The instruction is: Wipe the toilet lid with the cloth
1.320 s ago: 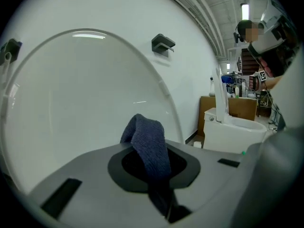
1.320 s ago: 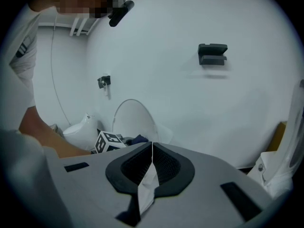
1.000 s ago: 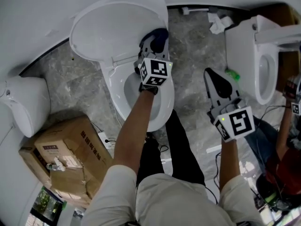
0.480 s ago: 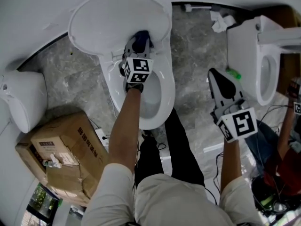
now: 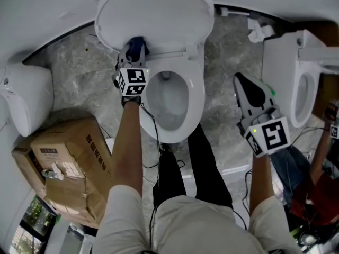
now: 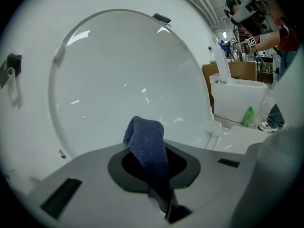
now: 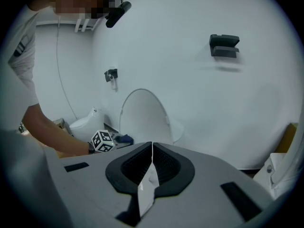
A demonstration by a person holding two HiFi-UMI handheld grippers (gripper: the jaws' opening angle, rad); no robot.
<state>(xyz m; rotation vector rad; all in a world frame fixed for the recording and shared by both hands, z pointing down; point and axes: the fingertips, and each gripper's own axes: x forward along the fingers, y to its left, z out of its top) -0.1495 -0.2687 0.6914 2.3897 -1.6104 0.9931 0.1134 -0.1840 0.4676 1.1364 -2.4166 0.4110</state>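
Your left gripper, jaws clamped on the cloth, sits at the near-left edge of the toilet lid; its surface spreads far-right.

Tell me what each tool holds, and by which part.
Blue cloth, pinched by its lower part in the left tool, bunched end sticking past the jaws. The right tool is shut and empty.

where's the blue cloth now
Head view, upper left: the blue cloth is clamped in the left gripper, at the lower left edge of the raised toilet lid.

Left gripper gripping; right gripper closed.
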